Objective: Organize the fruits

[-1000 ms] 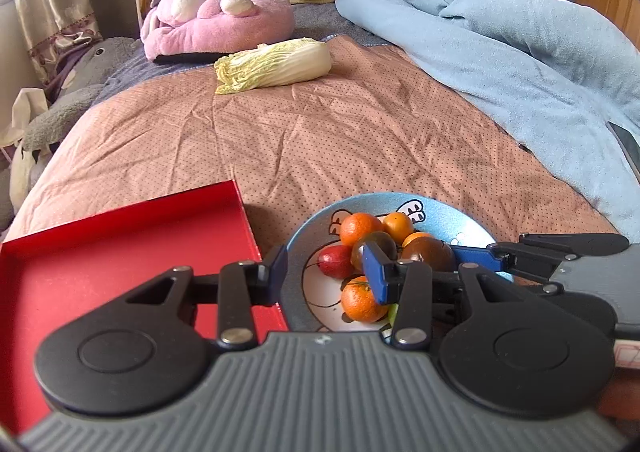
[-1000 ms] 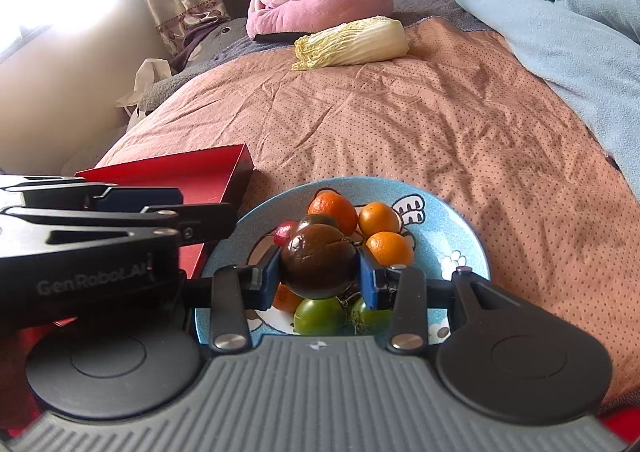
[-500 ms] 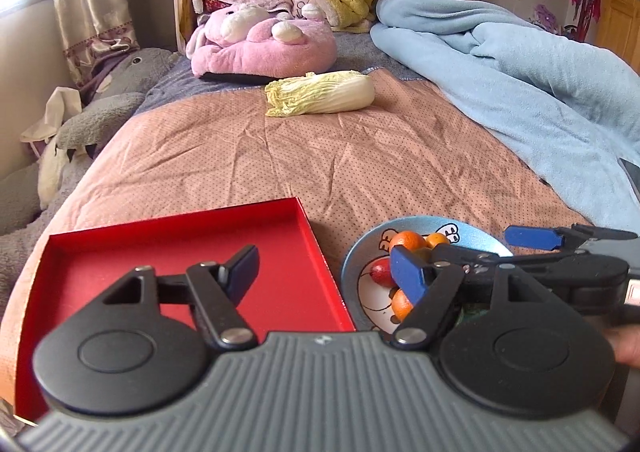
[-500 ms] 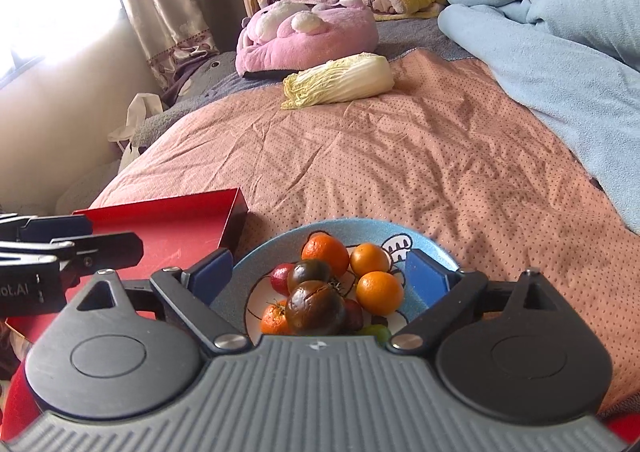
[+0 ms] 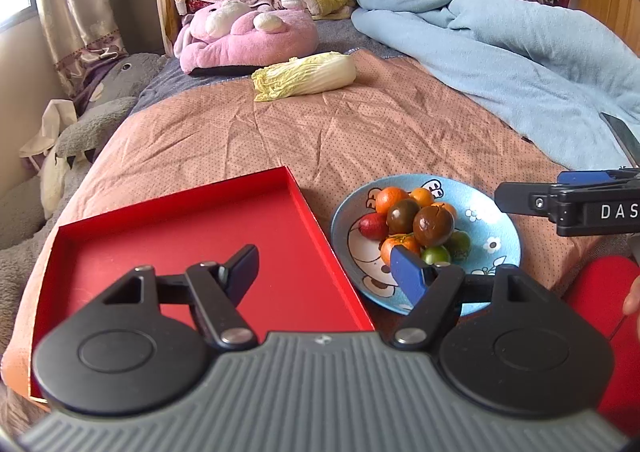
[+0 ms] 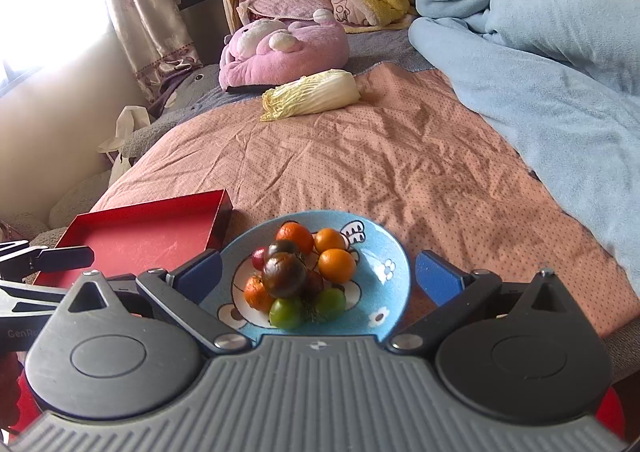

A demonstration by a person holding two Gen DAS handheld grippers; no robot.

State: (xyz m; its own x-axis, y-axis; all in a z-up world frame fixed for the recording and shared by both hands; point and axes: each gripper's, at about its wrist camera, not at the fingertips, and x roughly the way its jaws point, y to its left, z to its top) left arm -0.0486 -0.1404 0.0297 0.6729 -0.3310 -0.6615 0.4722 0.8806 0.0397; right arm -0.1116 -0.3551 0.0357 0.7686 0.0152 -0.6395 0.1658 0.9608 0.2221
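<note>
A blue cartoon bowl (image 5: 500, 219) (image 6: 396, 260) on the bed holds a pile of oranges, green fruits, a red one and two dark tomatoes. One dark tomato (image 6: 284, 276) (image 5: 434, 226) lies on top. My right gripper (image 6: 318, 276) hovers just short of the bowl; its jaws are opening, wide apart, with nothing pressed between the pads. My left gripper (image 5: 324, 272) stands open and empty over the right edge of the red tray (image 5: 160, 236) (image 6: 140, 236), which lies left of the bowl with nothing in it. Each gripper shows at the edge of the other's view.
A napa cabbage (image 5: 308, 75) lies farther up the pink-brown bedspread. A pink plush cushion (image 5: 248, 35) sits behind it. A rumpled blue blanket (image 5: 520, 51) covers the right side. Grey plush toys (image 5: 100, 119) lie off the left edge of the bed.
The right gripper let go of the dark tomato, which now rests on the pile in the bowl. Both grippers opened wide and drew back and up from the bowl.
</note>
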